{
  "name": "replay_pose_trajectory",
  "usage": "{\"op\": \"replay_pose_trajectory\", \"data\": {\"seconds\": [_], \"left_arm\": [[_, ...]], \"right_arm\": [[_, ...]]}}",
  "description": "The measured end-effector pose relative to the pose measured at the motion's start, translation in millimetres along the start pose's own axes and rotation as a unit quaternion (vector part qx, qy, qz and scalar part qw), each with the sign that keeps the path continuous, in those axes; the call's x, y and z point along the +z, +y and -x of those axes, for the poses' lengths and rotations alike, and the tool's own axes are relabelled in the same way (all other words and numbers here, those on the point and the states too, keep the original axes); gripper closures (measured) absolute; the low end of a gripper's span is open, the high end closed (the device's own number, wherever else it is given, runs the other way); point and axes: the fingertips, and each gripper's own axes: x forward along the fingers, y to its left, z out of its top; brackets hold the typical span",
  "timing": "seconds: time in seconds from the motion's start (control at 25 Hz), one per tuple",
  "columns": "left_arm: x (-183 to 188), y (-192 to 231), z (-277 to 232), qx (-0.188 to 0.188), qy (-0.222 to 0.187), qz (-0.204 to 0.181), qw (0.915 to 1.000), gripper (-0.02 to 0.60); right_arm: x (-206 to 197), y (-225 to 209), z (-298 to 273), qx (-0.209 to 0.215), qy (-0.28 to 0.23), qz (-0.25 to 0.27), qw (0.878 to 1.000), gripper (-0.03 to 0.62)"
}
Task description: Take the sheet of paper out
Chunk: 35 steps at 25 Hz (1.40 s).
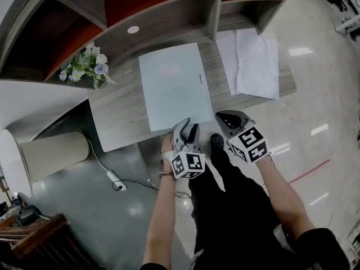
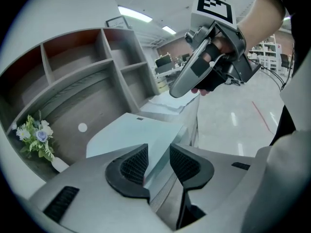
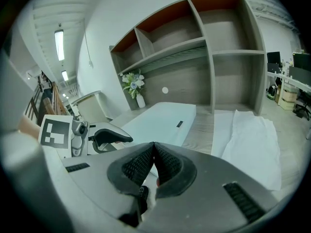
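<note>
A pale blue folder (image 1: 174, 86) with a small dark clasp lies flat on the wooden desk (image 1: 121, 111); any sheet inside it is hidden. My left gripper (image 1: 188, 129) is at the folder's near edge. In the left gripper view its jaws (image 2: 158, 161) stand apart, with the folder's near corner (image 2: 160, 149) between the pads and a gap still showing. My right gripper (image 1: 225, 118) hovers just right of the folder's near corner, over the desk's front edge. It is shut with nothing in it (image 3: 153, 152). The folder (image 3: 160, 118) stretches away ahead of it.
Loose white sheets (image 1: 253, 61) lie on the desk right of the folder. A vase of flowers (image 1: 87, 66) stands at the back left under open shelves (image 1: 163, 10). A cable with a plug (image 1: 115, 179) lies on the floor by a cream cylinder (image 1: 53, 153).
</note>
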Motion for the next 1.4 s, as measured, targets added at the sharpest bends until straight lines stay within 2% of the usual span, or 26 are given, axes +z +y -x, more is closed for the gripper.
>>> {"op": "replay_pose_trajectory", "data": {"seconds": [0.08, 0.4, 0.76, 0.96, 1.4], "left_arm": [[0, -1, -1, 0.003, -0.001, -0.001, 1.0000, 0.457], [3, 1, -2, 0.004, -0.016, 0.022, 0.9996, 0.468], [9, 3, -3, -0.001, -0.035, 0.047, 0.9983, 0.497], [10, 3, -4, -0.001, -0.038, 0.054, 0.9978, 0.509], [19, 17, -2, 0.005, -0.055, 0.092, 0.9943, 0.550]], "right_arm": [[-9, -2, -2, -0.002, 0.011, -0.003, 1.000, 0.580], [-38, 1, -23, 0.008, 0.051, 0.010, 0.999, 0.580], [-47, 7, -41, 0.015, 0.078, 0.082, 0.993, 0.580], [-52, 10, -48, 0.017, 0.087, 0.104, 0.991, 0.580], [-47, 7, -55, 0.014, 0.087, 0.092, 0.992, 0.580]]}}
